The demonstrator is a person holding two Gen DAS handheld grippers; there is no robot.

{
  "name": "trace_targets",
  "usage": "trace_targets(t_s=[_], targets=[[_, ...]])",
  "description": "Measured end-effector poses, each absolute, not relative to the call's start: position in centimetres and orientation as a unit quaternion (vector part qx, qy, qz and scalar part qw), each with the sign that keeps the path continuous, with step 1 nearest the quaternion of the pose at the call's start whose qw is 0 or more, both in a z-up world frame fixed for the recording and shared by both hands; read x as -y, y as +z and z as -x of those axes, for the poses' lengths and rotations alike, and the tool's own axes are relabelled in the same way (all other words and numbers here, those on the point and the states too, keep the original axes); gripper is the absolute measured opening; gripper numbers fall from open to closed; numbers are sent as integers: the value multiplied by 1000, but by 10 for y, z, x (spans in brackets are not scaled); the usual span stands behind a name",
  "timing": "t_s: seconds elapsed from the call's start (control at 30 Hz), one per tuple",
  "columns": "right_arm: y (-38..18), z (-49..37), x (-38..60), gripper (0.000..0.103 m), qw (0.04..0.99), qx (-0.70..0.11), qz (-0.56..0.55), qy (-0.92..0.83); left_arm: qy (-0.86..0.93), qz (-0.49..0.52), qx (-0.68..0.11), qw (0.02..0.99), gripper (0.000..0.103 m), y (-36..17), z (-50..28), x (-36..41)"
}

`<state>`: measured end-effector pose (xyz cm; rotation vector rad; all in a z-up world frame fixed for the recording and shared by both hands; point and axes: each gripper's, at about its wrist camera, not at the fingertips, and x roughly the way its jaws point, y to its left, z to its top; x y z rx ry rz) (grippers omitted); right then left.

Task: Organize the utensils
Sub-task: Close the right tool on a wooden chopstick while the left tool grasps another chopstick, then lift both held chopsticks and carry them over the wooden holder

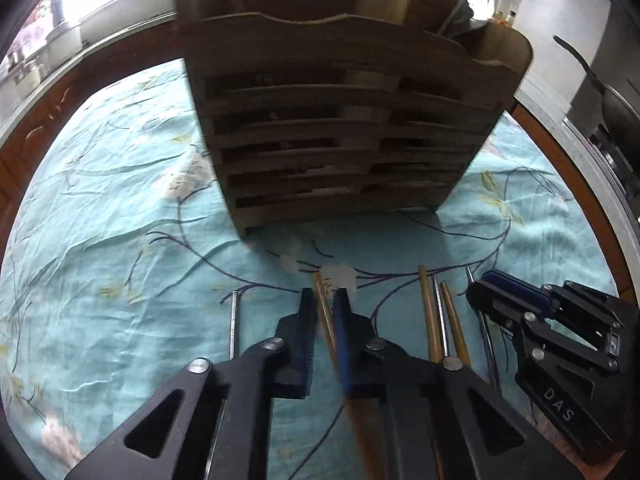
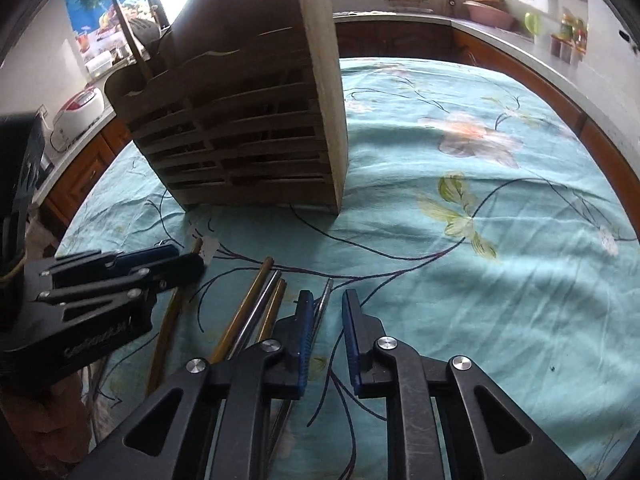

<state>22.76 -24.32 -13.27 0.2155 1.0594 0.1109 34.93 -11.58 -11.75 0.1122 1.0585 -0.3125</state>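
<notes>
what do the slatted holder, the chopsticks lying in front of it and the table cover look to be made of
Slatted holder: looks like unfinished wood, dull brown with a pale, grainy side panel.
Brown chopsticks: probably wood or bamboo, tan and matte.
Grey chopstick among them: seemingly metal, with a bright glint along its length.
Table cover: woven fabric, turquoise with printed flowers, creased all over.

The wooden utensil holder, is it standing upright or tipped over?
Upright. The wooden utensil holder rests on its base on the tablecloth, with handles sticking out of its top.
</notes>
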Motion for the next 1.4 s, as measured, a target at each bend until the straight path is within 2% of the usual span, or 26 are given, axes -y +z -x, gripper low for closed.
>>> trace_targets(t_s=[0.03, 0.1, 0.23, 0.27, 0.53, 0.6, 0.77, 0.83, 0.93, 1.03, 1.07, 1.2, 1.4], targets=[[-133, -228, 244, 14, 857, -503, -102, 53, -150, -57, -501, 850, 5, -118, -349, 117], [-133, -226, 245, 5, 857, -502, -105, 53, -156, -51, -501, 850, 4, -119, -348, 117], [-132, -224, 248, 4, 856, -500, -116, 56, -166, -28, -495, 852, 4, -113, -339, 110], [-130, -223, 249, 0, 856, -499, -122, 58, -167, -25, -491, 855, 4, -109, -335, 107], [-108, -214, 255, 1, 863, -482, -141, 60, -176, 22, -468, 866, 4, -81, -307, 86], [-112, -219, 256, 6, 856, -492, -146, 60, -177, 26, -462, 869, 4, -74, -301, 81], [-126, -226, 244, 10, 847, -512, -136, 57, -181, 42, -455, 871, 4, -61, -289, 65], [-131, -229, 241, 17, 844, -516, -135, 58, -180, 46, -453, 872, 4, -59, -286, 61], [-131, -232, 233, 17, 849, -513, -113, 52, -182, 52, -451, 873, 4, -51, -281, 51], [-132, -237, 229, 15, 851, -513, -100, 50, -183, 55, -447, 874, 4, -46, -276, 46], [-131, -238, 229, 6, 851, -514, -95, 47, -183, 56, -446, 874, 4, -42, -274, 44], [-125, -235, 229, 5, 854, -504, -115, 50, -186, 60, -435, 879, 4, -31, -266, 37], [-81, -212, 242, 4, 879, -448, -151, 57, -189, 69, -415, 887, 4, -12, -245, 24]])
